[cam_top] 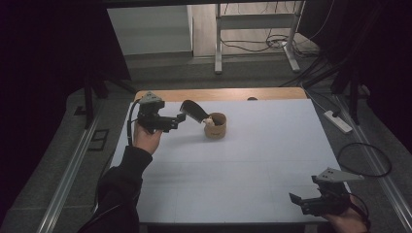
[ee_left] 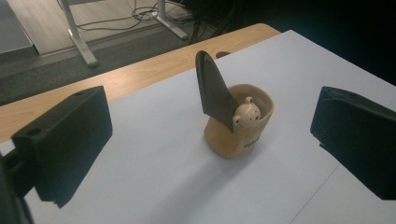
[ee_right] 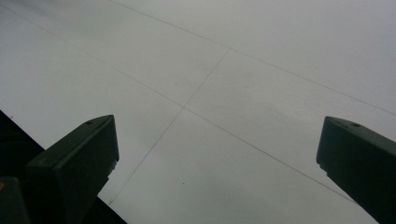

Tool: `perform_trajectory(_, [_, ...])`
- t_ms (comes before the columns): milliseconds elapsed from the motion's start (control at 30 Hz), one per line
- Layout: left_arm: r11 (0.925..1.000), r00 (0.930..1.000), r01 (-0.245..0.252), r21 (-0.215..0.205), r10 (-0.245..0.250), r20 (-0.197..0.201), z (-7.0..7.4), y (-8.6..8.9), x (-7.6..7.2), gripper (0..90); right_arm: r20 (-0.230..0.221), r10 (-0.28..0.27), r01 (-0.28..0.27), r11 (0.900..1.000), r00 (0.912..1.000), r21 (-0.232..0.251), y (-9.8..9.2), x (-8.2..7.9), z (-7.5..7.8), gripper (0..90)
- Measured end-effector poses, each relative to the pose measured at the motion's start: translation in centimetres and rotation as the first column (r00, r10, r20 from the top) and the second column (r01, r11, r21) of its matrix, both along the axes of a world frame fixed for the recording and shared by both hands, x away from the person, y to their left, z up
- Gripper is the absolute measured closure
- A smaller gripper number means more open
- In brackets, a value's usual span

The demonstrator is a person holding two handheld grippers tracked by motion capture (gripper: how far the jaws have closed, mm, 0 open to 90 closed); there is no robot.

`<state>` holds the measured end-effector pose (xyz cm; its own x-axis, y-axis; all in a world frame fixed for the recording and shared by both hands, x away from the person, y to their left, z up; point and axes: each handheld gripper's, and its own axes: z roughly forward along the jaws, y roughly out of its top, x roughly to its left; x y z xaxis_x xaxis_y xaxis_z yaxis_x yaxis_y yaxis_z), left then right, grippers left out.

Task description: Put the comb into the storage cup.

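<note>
From the high view, my left gripper [cam_top: 180,118] hovers over the white table [cam_top: 252,160] at about 10 o'clock from the table's middle, my hand wrapped around its body and its grey three-cornered plate on top. Its jaws point toward 3 o'clock, at a tan cup [cam_top: 216,126] that stands upright just beside them, apart from them. A black flat shoehorn-like piece [cam_top: 193,110] leans out of the cup toward 10 o'clock, and a small pale pig figure [cam_top: 209,121] sits at the cup's rim. My right gripper [cam_top: 297,201] rests at the table's 5 o'clock corner, well apart from the cup, jaws aimed toward 9 o'clock.

In the left gripper view, my 2 black jaws stand wide apart with nothing between them. The cup [ee_left: 240,135] stands ahead at 12 o'clock, between their lines but beyond their tips, not touched. The black piece [ee_left: 212,91] rises tilted from the cup's 10 o'clock side, and the pig figure [ee_left: 246,114] peeps over the near rim, touching the black piece. Dark lettering on the cup's wall is too small to read. A wooden table edge [ee_left: 140,70] runs behind the white surface.

In the right gripper view, my 2 jaws are spread wide over bare white tabletop [ee_right: 243,70] crossed by thin seam lines, holding nothing.
</note>
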<state>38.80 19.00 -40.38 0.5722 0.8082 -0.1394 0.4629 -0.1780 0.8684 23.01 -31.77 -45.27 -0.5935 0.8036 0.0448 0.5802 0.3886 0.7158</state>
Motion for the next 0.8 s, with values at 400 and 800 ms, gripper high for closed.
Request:
perform_trajectory(400, [0.9994, 0.9987, 0.029, -0.016, -0.028, 0.042, -0.2, 0.8, -0.9, 0.0, 0.001, 0.003, -0.003, 1.000, 1.0000, -0.001, 0.0, 0.0, 0.0, 0.0])
perform_trajectory(800, [0.9986, 0.9979, 0.047, -0.023, -0.046, 0.044, -0.9, 0.9, -1.8, 0.0, 0.004, 0.005, -0.005, 1.000, 1.0000, -0.002, 0.0, 0.0, 0.0, 0.0])
